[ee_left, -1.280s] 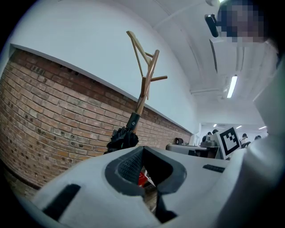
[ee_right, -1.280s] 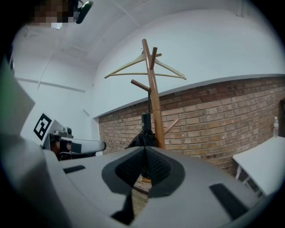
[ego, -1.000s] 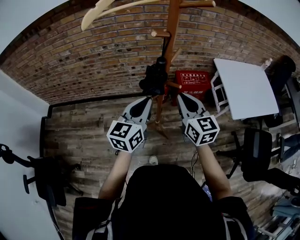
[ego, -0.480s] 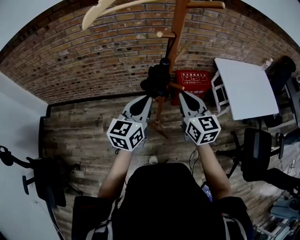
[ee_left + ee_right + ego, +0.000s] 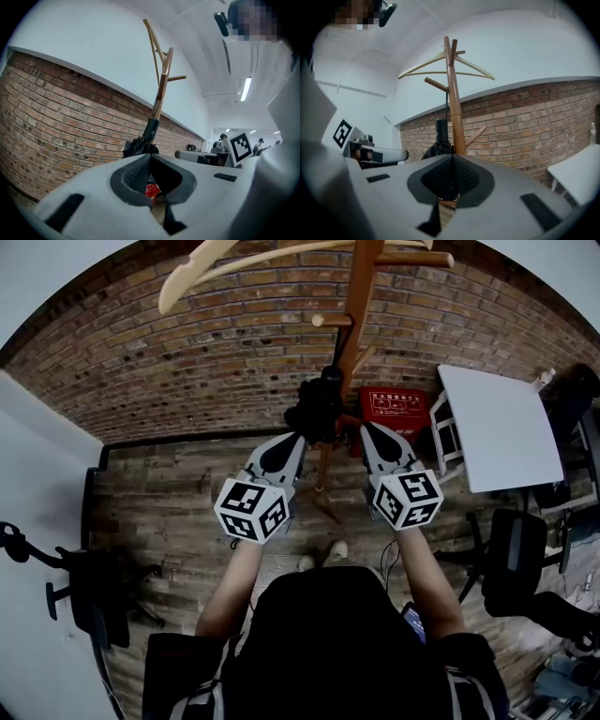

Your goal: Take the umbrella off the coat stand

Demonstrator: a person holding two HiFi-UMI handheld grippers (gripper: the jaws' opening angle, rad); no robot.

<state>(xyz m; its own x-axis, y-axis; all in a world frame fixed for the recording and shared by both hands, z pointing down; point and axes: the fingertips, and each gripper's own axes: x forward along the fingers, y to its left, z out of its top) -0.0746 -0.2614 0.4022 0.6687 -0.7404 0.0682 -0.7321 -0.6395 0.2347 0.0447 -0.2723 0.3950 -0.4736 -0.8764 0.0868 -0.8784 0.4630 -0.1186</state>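
A folded black umbrella [image 5: 319, 404] hangs from a peg of the wooden coat stand [image 5: 362, 296], close against its pole. My left gripper [image 5: 298, 437] points at it from the near left, shut and empty, its tips just short of the folded cloth. Just right of the pole, my right gripper [image 5: 366, 427] is also shut with nothing in it. In the left gripper view the umbrella [image 5: 140, 145] rises right behind the closed tips [image 5: 150, 157]. In the right gripper view the umbrella [image 5: 440, 136] and the pole [image 5: 453, 108] stand behind the closed tips [image 5: 453, 157].
A pale wooden hanger [image 5: 216, 268] hangs at the top of the stand. A red box [image 5: 394, 407] sits on the floor by the brick wall [image 5: 187, 362]. A white table [image 5: 497, 427] and office chairs [image 5: 520, 559] stand to the right, another chair [image 5: 84, 596] to the left.
Both grippers have edged a little closer to the stand, so the umbrella now lies nearer their tips. Their jaws have stayed shut.
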